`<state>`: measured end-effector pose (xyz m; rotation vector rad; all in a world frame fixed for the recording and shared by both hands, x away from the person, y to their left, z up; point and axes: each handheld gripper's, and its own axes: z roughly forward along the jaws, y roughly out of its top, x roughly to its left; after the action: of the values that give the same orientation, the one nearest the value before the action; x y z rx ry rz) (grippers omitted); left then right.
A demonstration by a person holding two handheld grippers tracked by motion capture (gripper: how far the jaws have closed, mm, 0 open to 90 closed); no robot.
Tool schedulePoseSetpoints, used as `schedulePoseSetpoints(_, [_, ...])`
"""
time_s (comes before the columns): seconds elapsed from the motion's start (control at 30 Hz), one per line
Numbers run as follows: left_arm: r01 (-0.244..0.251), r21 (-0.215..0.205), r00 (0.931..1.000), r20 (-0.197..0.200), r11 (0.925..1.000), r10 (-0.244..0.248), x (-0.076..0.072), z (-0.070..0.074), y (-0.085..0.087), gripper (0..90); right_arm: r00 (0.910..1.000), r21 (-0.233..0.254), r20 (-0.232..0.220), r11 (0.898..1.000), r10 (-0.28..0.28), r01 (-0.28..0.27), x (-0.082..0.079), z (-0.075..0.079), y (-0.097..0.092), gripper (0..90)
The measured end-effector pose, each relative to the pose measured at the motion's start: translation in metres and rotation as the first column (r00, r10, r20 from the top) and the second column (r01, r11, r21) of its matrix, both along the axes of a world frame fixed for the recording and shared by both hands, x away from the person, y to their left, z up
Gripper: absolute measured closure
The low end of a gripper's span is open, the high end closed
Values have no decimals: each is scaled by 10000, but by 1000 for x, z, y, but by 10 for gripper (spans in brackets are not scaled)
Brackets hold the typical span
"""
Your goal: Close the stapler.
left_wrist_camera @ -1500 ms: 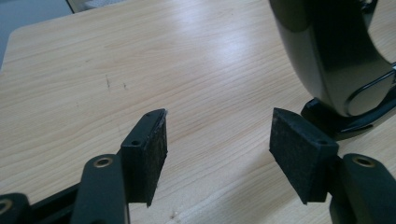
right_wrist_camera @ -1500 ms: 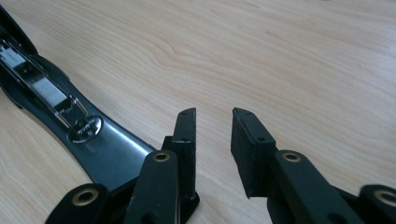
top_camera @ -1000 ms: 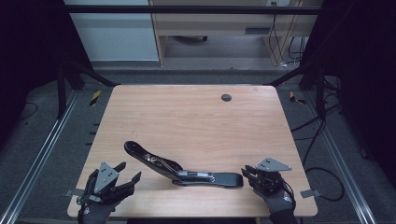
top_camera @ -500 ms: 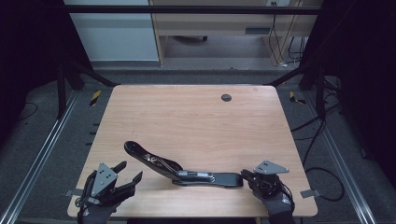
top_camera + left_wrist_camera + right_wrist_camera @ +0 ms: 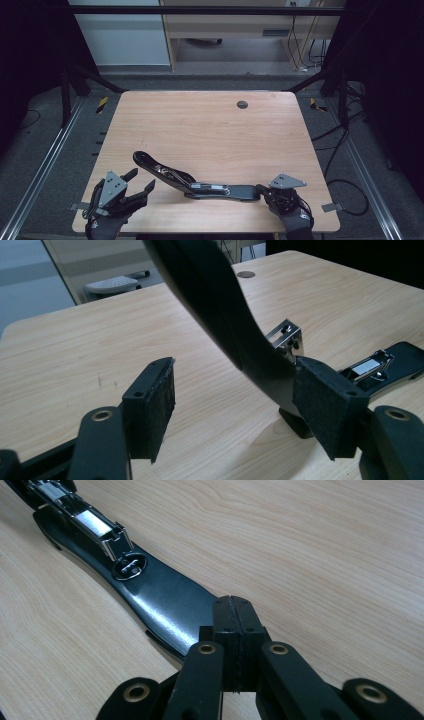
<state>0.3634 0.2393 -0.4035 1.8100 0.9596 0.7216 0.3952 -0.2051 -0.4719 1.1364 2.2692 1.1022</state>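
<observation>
A long black stapler lies opened out near the table's front edge, its base flat and its upper arm slanting up to the left. My left gripper is open at the raised arm's end. In the left gripper view the arm runs between the pads, close beside the right one. My right gripper sits at the base's right end. Its jaws have just been closing and now stand shut, pads pressed together over the tip of the stapler's base with nothing seen between them.
The wooden table has a dark round grommet near its far edge. Metal rails run along the floor on both sides, and a cabinet and desk stand beyond the table.
The right gripper's jaws have closed together at the end of the stapler's base. The left gripper has hardly shifted and the stapler lies as before.
</observation>
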Motion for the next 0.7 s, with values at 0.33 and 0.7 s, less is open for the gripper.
schedulePoseSetpoints(0.33, [-133, -103, 9999, 105, 9999, 134, 10, 6, -4, 338, 9998, -13, -61, 9998, 212, -212, -3, -2, 3, 900])
schedulePoseSetpoints(0.7, [-36, -168, 9999, 104, 9999, 38, 22, 8, -10, 374, 9994, -60, -130, 9995, 316, -317, -5, -4, 5, 900])
